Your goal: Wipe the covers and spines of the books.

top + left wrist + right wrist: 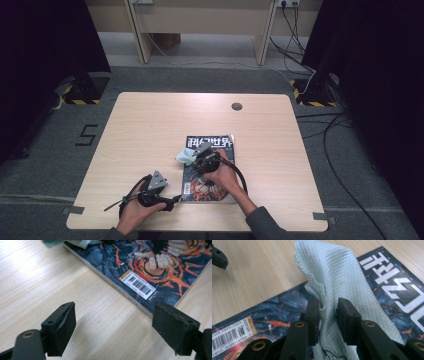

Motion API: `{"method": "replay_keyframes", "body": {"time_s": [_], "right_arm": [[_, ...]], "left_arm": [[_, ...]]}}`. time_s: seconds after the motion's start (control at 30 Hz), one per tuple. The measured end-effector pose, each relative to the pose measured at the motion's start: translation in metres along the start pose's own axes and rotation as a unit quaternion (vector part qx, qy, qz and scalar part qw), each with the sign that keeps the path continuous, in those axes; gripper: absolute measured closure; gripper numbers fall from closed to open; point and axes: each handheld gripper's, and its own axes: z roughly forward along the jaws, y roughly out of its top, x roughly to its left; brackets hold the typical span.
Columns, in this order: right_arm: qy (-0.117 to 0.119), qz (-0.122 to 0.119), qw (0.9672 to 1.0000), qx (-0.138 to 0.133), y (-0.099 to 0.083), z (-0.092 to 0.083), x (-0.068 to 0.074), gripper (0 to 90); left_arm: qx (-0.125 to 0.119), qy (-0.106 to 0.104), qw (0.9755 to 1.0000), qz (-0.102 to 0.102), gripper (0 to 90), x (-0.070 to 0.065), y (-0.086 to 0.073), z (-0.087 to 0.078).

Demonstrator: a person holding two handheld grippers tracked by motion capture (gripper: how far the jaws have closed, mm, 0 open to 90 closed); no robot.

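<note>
The right gripper (328, 315) already pinches the pale green cloth (342, 282) over the magazine (210, 167) near the tabletop's front edge, so wiping seems underway, while the left gripper (113, 330) waits wide open, empty, beside the magazine's spine.

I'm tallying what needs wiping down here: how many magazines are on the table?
1. The magazine lies flat on the table, right of centre near the front edge, under the right gripper, which holds a pale cloth. Nothing suggests a second one hidden beneath.
</note>
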Motion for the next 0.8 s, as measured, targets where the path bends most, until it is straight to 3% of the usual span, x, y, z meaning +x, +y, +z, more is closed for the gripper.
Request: {"method": "replay_keyframes", "body": {"time_s": [0.1, 0.17, 0.27, 0.5, 0.67, 0.8], "right_arm": [[-0.005, 0.009, 0.9999, -0.007, -0.005, -0.003, -0.008, 72.4], [-0.029, 0.016, 0.9994, 0.003, -0.011, -0.008, -0.017, 72.3], [-0.042, 0.025, 0.9988, 0.007, -0.015, -0.012, -0.024, 72.3], [-0.068, 0.048, 0.9966, 0.001, -0.038, -0.027, -0.045, 72.2], [-0.068, 0.059, 0.9959, -0.006, -0.047, -0.033, -0.049, 72.1], [-0.077, 0.043, 0.9961, 0.002, -0.045, -0.032, -0.043, 72.1]], "left_arm": [[0.004, 0.003, 1.0, -0.002, 18.5, 0.002, -0.001, 0.001], [0.014, 0.012, 0.9998, -0.001, 18.2, 0.005, -0.002, 0.002], [0.024, 0.025, 0.9994, 0.002, 18.1, 0.008, -0.004, 0.002], [0.018, 0.025, 0.9994, -0.013, 15.1, 0.008, -0.004, 0.005], [0.016, 0.025, 0.9995, -0.013, 14.3, 0.007, -0.004, 0.007], [0.016, 0.027, 0.9994, -0.013, 14.3, 0.007, -0.003, 0.007]]}}
